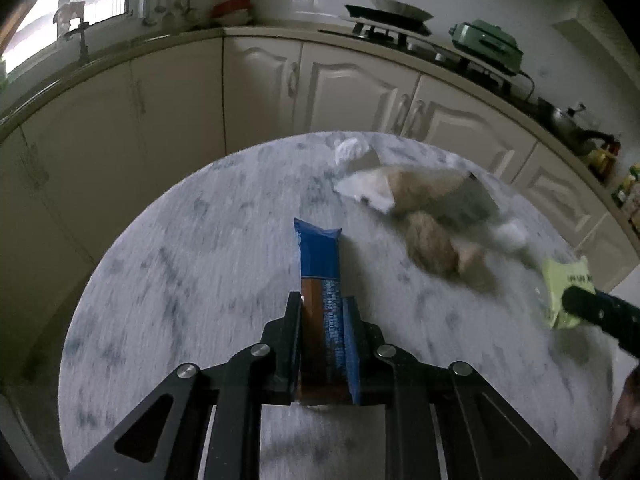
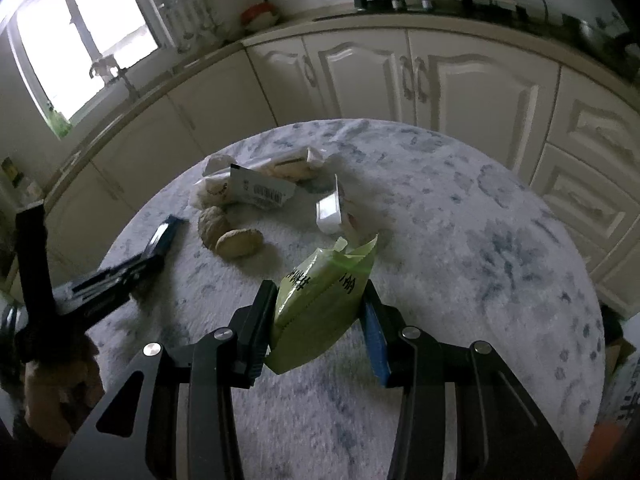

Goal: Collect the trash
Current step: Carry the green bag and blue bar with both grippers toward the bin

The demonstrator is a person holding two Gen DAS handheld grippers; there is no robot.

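A long blue and brown snack wrapper [image 1: 318, 252] sticks out forward over the round marble table [image 1: 180, 260], and my left gripper [image 1: 322, 300] is shut on its near end. My right gripper [image 2: 320, 286] is shut on a light green packet [image 2: 320, 312] with dark print, held just above the table [image 2: 460, 240]. The left wrist view shows that green packet [image 1: 560, 280] at the right edge. In the right wrist view the left gripper [image 2: 120, 272] is low at the left with the blue wrapper [image 2: 164, 236].
Loose trash lies mid-table: two brown walnut-like lumps [image 2: 230, 236], a white wrapper with a barcode [image 2: 260, 190], a white torn container [image 2: 330, 212] and crumpled tissue [image 1: 350, 150]. White kitchen cabinets [image 2: 360, 72] curve behind the table, with a stove and green appliance [image 1: 488, 42] on the counter.
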